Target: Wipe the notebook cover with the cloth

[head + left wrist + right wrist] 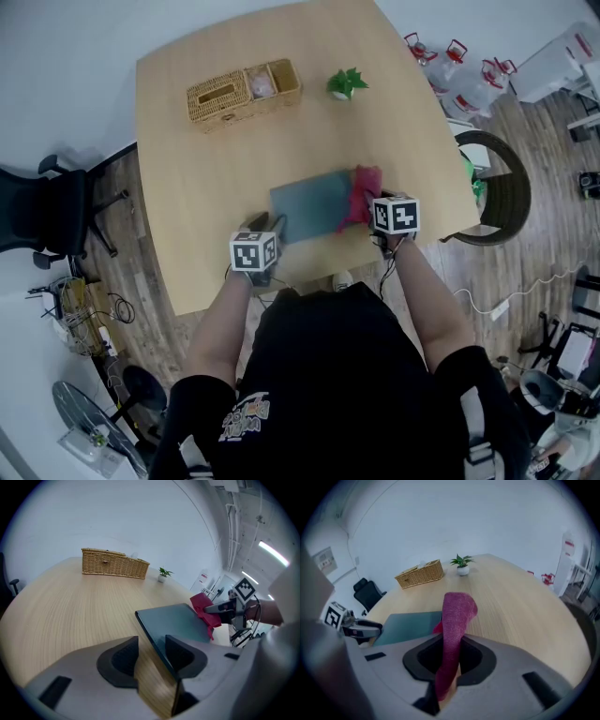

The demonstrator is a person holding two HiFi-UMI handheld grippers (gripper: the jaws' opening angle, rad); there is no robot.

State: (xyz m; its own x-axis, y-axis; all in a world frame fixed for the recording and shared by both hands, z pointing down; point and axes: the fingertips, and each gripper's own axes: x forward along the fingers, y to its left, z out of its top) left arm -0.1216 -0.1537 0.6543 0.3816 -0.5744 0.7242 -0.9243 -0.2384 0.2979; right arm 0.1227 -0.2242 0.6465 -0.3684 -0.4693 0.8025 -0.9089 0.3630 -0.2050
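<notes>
Overhead, head view: notebook [309,204] flat on desk [187,159], cloth [362,194] at its right edge. Left gripper view: left claw [151,654] open, straddling notebook's near corner. Right gripper view: right claw [449,657] clamped on cloth. Wiping seemingly barely begun; most of cover left.

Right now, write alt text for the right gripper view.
The right gripper clamps an upright magenta cloth above a wooden table. A teal notebook lies left, the left gripper at its edge; wicker basket and potted plant beyond.
</notes>
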